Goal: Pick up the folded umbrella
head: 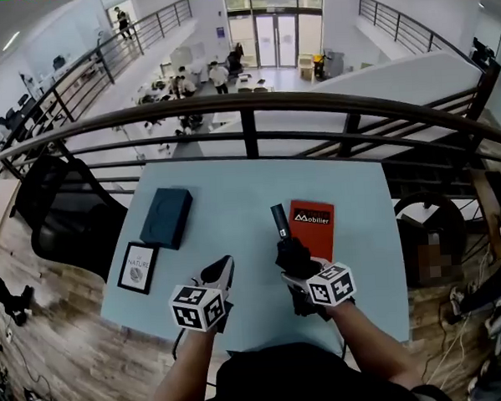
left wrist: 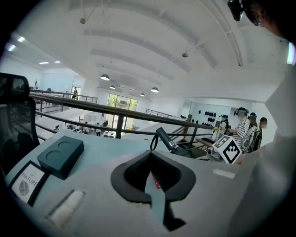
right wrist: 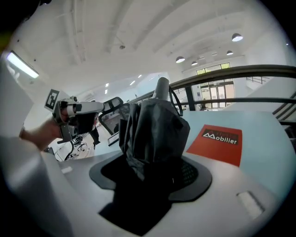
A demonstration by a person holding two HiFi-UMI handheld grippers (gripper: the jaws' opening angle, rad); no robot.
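the right gripper (head: pixel 294 258) (right wrist: pixel 152 172) has its jaws spread fairly wide and pressed onto the bunched black fabric of the folded umbrella (head: pixel 282 223) (right wrist: pixel 155 124), which fills the gap between the pads. the umbrella sticks out past the jaw tips toward 12 o'clock, and its dark handle end with a wrist loop is farthest from the person. in the left gripper view the umbrella (left wrist: pixel 165 139) slants upward, with its handle showing in front of the railing beyond the table's far edge. the left gripper (head: pixel 224 271) (left wrist: pixel 152 179) has its jaws a little apart with nothing between them; only a sliver of tabletop and a bit of red show through the gap. it sits at 9 o'clock of the right gripper, near it but not touching. each gripper carries its marker cube close to the person, at 6 o'clock of the jaws. under the umbrella and at 1 o'clock of the right gripper, a red booklet (head: pixel 314 227) (right wrist: pixel 223 140) lies flat on the pale blue table (head: pixel 233 184). at 10 o'clock of the left gripper lies a dark teal box (head: pixel 166 217) (left wrist: pixel 61 155), with a framed card (head: pixel 138 268) (left wrist: pixel 27 181) just beside it on the near side. a dark railing (head: pixel 246 108) runs past the table at 12 o'clock, and a black chair (head: pixel 67 215) stands off the table's 9 o'clock edge.
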